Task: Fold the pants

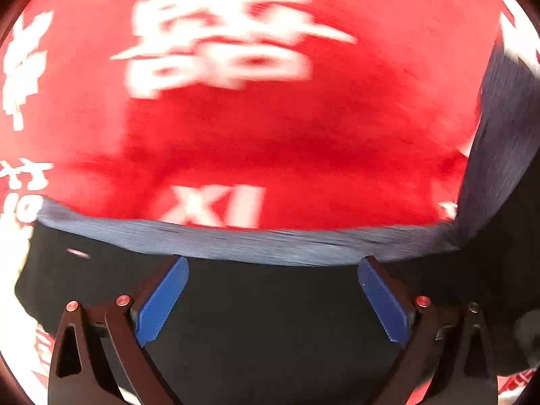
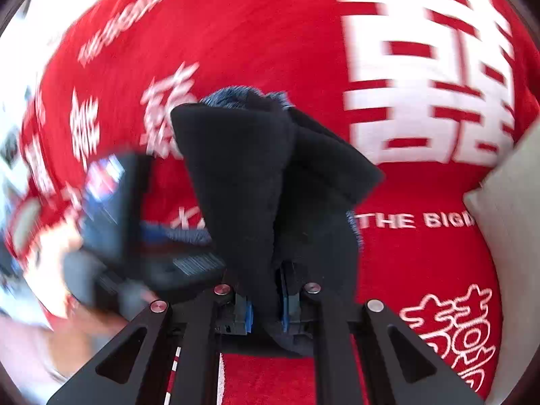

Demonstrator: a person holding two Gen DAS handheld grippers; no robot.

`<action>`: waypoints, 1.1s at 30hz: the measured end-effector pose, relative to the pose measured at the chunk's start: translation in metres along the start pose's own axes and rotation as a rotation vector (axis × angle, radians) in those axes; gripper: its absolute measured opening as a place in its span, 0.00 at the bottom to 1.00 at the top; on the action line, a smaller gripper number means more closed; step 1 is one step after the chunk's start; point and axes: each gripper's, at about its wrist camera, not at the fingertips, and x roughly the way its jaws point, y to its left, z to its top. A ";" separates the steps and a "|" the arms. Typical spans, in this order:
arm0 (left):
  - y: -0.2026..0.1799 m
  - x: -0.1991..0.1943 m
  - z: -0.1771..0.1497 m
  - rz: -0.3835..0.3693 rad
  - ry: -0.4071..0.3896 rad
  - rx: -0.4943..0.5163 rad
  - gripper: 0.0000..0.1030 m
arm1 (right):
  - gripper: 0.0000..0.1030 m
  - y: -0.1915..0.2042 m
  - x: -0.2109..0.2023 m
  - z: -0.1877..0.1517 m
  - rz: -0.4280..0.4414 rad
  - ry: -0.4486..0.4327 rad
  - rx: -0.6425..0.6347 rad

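The right gripper (image 2: 265,307) clamped a bunched fold of the dark pants (image 2: 256,175) above a red blanket (image 2: 270,33) with white lettering; the left gripper (image 1: 272,298), jaws apart, hovered over the pants' ribbed edge.

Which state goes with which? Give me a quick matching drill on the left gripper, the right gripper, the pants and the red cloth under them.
Column one:
1. left gripper
2. right gripper
3. pants
4. red cloth

Column two:
A. printed with white characters
B. fingers spread apart, nothing pinched
C. dark fabric, a bunched part lifted off the cloth
D. fingers closed on fabric

Pairs: 1-B, 2-D, 3-C, 4-A
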 end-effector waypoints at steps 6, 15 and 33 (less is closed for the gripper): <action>0.098 -0.009 0.001 0.043 0.026 -0.036 0.99 | 0.13 0.076 0.074 -0.031 -0.116 0.134 -0.172; 0.109 -0.015 -0.029 -0.086 0.098 -0.003 0.99 | 0.60 0.134 0.071 -0.074 -0.250 0.152 -0.456; -0.010 -0.009 -0.044 -0.325 0.229 0.268 0.38 | 0.60 -0.015 0.019 -0.055 -0.189 0.216 0.140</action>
